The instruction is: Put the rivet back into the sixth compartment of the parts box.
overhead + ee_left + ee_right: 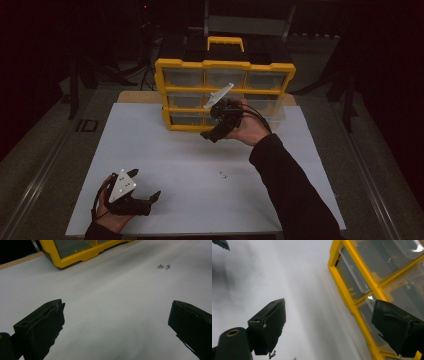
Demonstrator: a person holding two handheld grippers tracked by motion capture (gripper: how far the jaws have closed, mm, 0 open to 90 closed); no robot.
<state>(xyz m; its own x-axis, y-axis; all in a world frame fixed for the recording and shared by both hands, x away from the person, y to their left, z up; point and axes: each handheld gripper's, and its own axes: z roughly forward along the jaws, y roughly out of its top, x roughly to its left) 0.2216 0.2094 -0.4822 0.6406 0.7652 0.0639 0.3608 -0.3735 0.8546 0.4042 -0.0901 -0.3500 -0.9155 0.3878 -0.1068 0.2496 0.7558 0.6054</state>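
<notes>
Two small screws lie loose on the white counter, near the middle and well apart from the yellow drawer organizer at the far edge. The right gripper hovers by the organizer's lowest drawers, jaws spread wide, holding nothing; the left gripper rests near the front edge, likewise wide open and empty. To my eye, the drawer wants a square, centred pinch on its front lip, then a straight pull, so the cabinet doesn't slide.
</notes>
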